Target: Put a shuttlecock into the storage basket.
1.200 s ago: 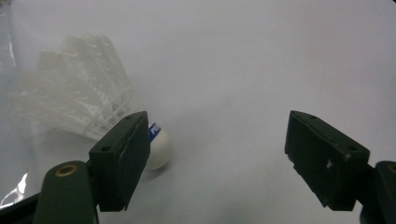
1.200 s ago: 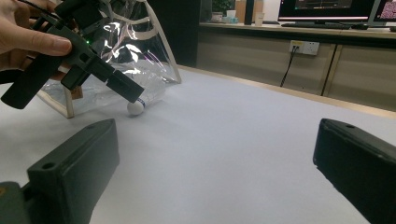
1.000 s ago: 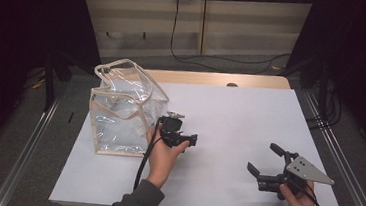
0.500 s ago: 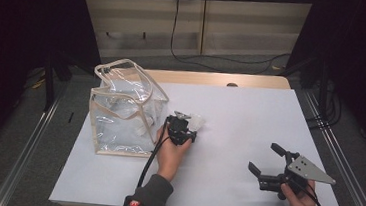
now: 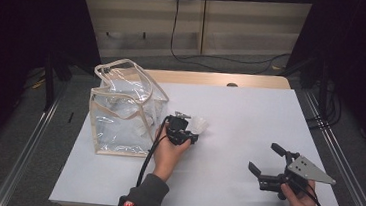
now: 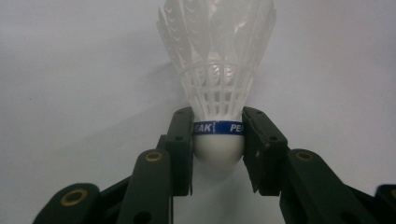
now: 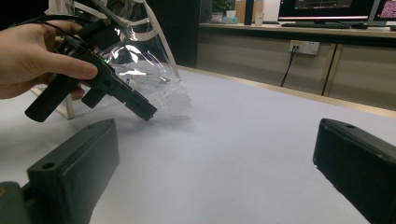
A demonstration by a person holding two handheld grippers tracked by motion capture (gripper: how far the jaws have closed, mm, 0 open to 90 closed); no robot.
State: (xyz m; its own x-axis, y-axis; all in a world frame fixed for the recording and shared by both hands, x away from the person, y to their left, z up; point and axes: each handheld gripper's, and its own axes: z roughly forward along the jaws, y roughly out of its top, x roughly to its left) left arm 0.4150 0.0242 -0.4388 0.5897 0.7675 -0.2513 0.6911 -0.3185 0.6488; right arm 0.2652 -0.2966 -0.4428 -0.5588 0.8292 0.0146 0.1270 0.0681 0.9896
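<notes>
Shuttlecock (image 6: pixel 217 93): white feather-style skirt, white rounded cork, blue band reading "PEAK". In the left gripper view it sits between the two black jaws, which press on the cork and band from either side, skirt pointing away from the camera. So the left gripper (image 5: pixel 192 132) is closed on it. In the high view the shuttlecock (image 5: pixel 200 124) shows as a pale shape near desk centre, just at 3 o'clock of the clear bag (image 5: pixel 125 113).

Clear bag: transparent plastic, beige trim and handles, standing upright at about 9 o'clock on the desk (image 5: pixel 250 114), mouth facing up (contents hard to make out through the glare).

Right gripper (image 5: pixel 262 162): at roughly 4 o'clock on the desk, well apart from bag and shuttlecock, jaws spread wide and holding nothing. Its own view looks across bare white desk toward the left hand (image 7: pixel 32 56).

Progress, as a judgement: the pick-up looks done, grip secure on the cork. Left to do, probably: carry the shuttlecock to the bag's mouth and let go inside. Whether it rests on the desk or is lifted, I cannot tell.
</notes>
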